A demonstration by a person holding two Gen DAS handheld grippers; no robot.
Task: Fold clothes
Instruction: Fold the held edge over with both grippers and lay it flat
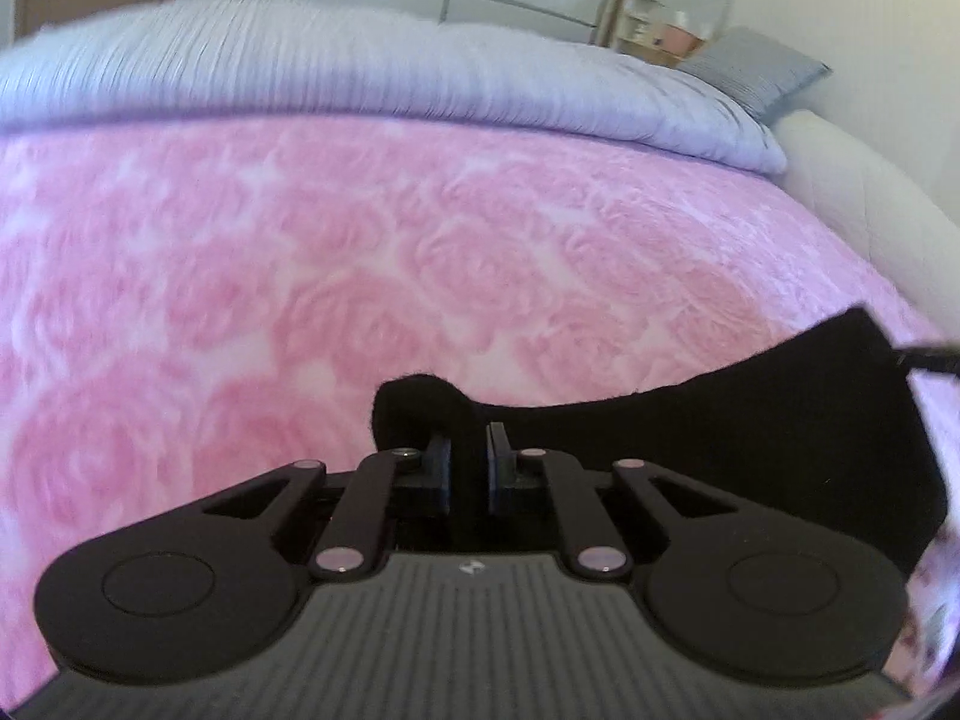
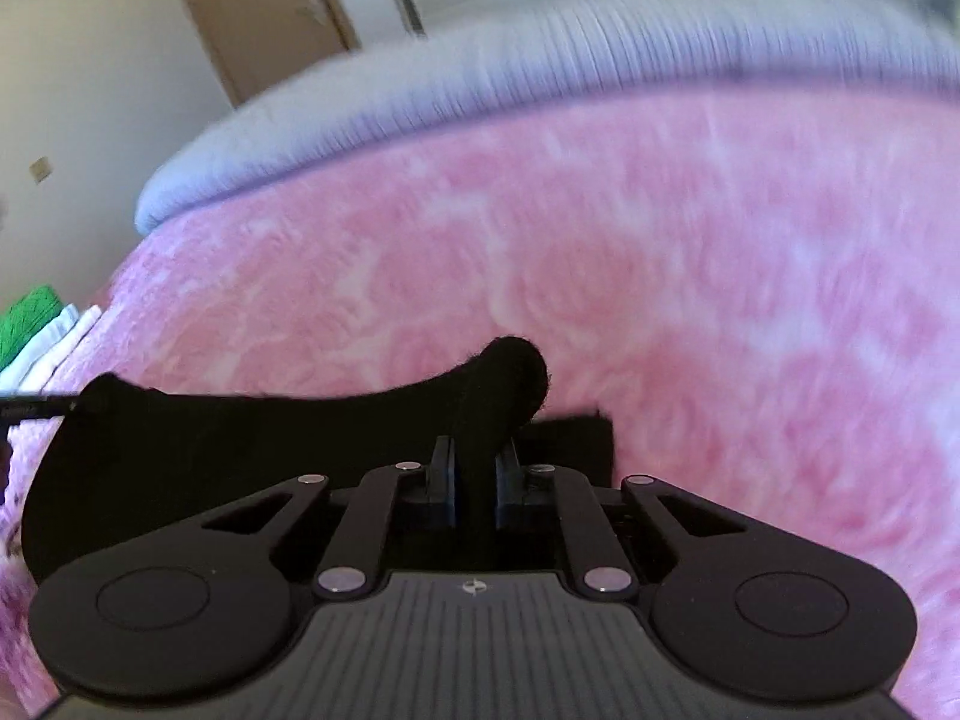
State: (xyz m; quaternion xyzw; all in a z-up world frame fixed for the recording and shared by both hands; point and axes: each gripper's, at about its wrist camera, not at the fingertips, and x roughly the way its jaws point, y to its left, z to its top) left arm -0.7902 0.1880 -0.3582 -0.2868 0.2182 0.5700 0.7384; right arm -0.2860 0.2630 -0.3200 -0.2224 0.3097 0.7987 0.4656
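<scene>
A black garment (image 1: 750, 438), soft and fuzzy at its edge, hangs stretched over the pink rose-patterned blanket (image 1: 300, 252) on the bed. The left tool (image 1: 470, 468) is clamped on one bunched corner; the right tool (image 2: 477, 480) is clamped on the opposite corner.

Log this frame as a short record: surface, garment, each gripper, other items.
surface: pink blanket on a bed
garment: black cloth, stretched between both grippers
left gripper: shut on a cloth corner
right gripper: shut on the other corner
other: grey duvet, grey pillow, folded green and white laundry at bed edge
</scene>
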